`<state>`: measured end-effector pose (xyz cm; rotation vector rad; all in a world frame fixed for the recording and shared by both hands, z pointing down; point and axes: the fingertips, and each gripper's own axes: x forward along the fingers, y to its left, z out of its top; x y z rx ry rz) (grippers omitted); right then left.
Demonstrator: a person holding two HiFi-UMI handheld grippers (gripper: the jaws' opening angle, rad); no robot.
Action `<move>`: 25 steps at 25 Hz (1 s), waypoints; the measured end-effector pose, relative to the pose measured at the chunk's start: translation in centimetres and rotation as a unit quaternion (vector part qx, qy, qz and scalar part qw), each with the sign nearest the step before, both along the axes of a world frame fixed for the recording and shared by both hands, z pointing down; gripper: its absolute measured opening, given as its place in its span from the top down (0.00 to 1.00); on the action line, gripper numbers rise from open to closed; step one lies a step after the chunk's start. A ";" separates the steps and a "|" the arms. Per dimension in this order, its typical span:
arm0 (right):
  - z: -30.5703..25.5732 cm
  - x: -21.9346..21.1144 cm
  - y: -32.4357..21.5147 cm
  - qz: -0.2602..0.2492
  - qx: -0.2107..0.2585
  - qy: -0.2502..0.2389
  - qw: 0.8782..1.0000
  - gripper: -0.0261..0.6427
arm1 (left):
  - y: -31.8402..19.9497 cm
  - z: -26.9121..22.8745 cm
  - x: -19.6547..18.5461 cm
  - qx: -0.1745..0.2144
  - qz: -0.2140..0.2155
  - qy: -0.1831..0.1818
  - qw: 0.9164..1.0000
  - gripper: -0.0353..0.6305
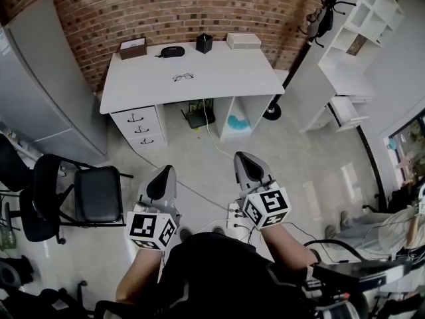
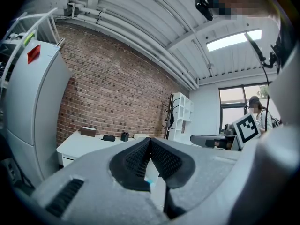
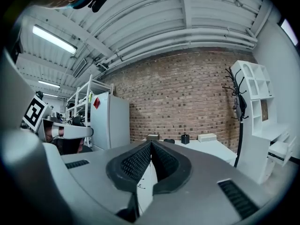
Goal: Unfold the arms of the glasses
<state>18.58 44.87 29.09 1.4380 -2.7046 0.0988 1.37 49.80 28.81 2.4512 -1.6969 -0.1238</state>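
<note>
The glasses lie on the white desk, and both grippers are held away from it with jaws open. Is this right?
Not the jaws: the left gripper and right gripper are both shut, as the two gripper views show. The glasses do lie on the white desk.

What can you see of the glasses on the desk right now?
The glasses look like a thin dark frame with two see-through lenses. They lie flat near the middle of the white desk, clear of the black case behind them. Only the desk top touches them. They are too small in the head view to tell whether the arms are folded or open.
</note>
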 end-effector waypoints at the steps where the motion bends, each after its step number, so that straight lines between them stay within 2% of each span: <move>1: 0.1 -0.3 0.1 0.000 0.000 0.002 1.000 0.95 | 0.1 0.1 -0.3 0.001 0.001 0.001 1.000 0.93; 8: 1.2 -2.9 1.4 0.000 0.002 0.013 1.000 0.95 | 0.6 1.4 -2.7 0.000 0.016 0.005 1.000 0.93; 14: 1.5 -5.5 2.7 -0.021 0.007 0.028 0.999 0.95 | 0.9 1.9 -4.2 -0.003 0.023 0.017 1.000 0.93; 17: 1.0 -5.4 1.9 -0.015 0.009 0.031 0.999 0.95 | 0.6 1.3 -4.2 -0.002 0.028 0.043 0.999 0.93; 25: 1.7 -5.7 -1.7 -0.013 0.003 0.017 1.000 0.95 | -3.1 1.7 -3.7 -0.008 0.043 0.031 0.999 0.93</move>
